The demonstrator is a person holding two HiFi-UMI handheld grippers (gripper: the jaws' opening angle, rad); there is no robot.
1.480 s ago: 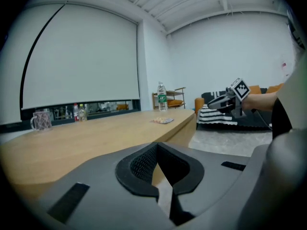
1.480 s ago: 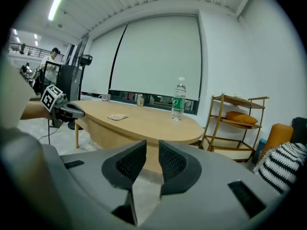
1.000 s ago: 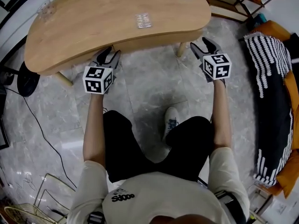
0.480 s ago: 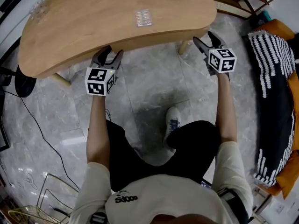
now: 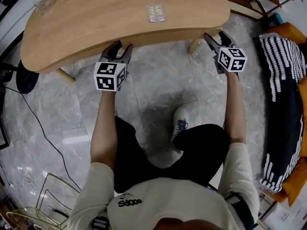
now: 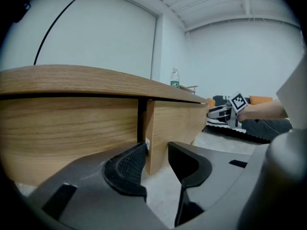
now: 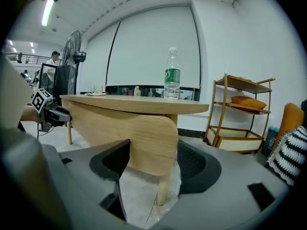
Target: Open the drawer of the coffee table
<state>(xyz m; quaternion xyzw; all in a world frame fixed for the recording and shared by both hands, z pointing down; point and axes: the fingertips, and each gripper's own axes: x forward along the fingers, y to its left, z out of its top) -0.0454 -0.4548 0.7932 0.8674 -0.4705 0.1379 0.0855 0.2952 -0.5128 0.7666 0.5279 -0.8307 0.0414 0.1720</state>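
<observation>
Left gripper view showed the left gripper (image 6: pixel 154 159) closing its jaws, not yet pinching, round the drawer front (image 6: pixel 175 123) edge beneath the coffee table (image 5: pixel 96 18). The right gripper (image 7: pixel 149 164) gaped wide astride its rounded end. Grasping step, I'd say; next, clamp and pull.

Left tool (image 5: pixel 122 49) (closing) and right tool (image 5: pixel 215 36) now straddle the drawer front (image 7: pixel 144 138).

Desk (image 5: pixel 96 23), wooden, curved top: one.
Desk legs (image 5: pixel 65 75) visible from the head view: two.
Water bottle (image 7: pixel 171 73), on desk: one.
Small clear packet (image 5: pixel 156 13), on desk: one.
Standing fan (image 7: pixel 74 44): one.
Shelf rack (image 7: pixel 240 116): one.
Striped black-and-white cushion (image 5: pixel 280 80): one.
White shoe (image 5: pixel 181 123): one.
Floor cable (image 5: pixel 43 128): one.
</observation>
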